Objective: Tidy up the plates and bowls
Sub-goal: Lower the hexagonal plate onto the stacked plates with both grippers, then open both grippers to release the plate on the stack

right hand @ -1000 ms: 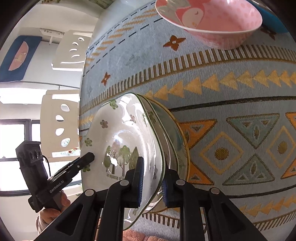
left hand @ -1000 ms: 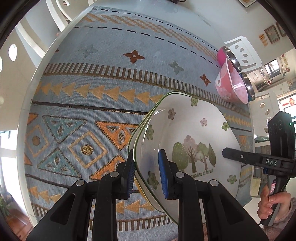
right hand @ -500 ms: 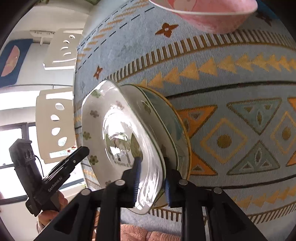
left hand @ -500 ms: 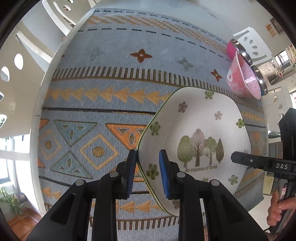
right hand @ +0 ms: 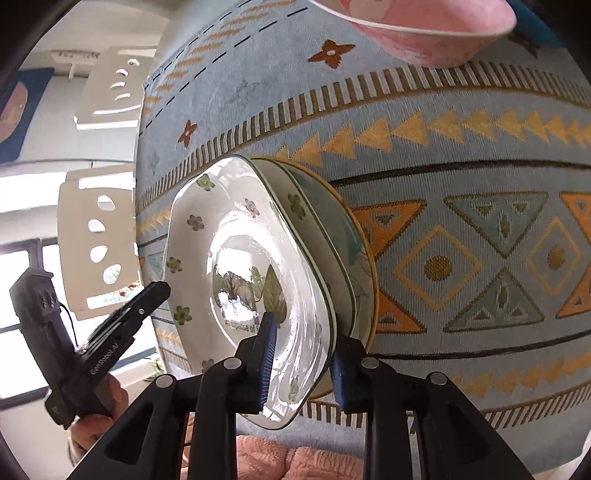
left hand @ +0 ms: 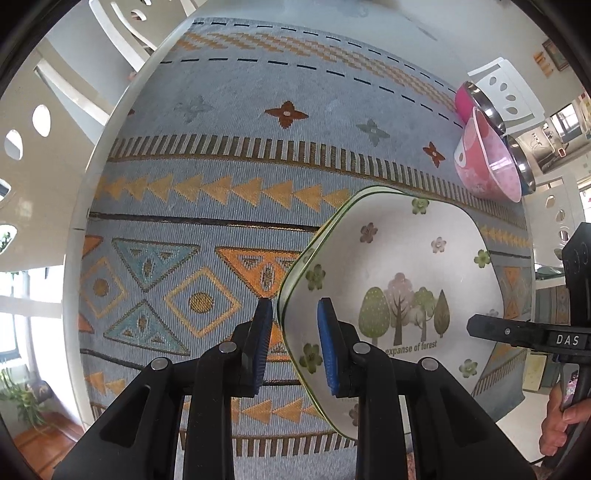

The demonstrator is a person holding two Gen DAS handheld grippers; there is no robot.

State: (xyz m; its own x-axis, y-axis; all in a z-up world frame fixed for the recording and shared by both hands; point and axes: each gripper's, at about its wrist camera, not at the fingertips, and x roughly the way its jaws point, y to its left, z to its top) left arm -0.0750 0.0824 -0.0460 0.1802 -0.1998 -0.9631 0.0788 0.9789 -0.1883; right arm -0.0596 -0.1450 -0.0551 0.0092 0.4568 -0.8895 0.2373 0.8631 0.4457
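While my left gripper (left hand: 293,345) and right gripper (right hand: 301,360) straddle the forest plate's (left hand: 399,266) rim, right jaws just loosened, neither pad pressing.

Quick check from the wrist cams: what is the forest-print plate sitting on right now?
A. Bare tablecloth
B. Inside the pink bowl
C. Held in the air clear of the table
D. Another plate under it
D. In the right wrist view the forest-print plate rests on a second plate whose green-lined rim shows beneath it; the pink bowl stands apart, farther back on the tablecloth.
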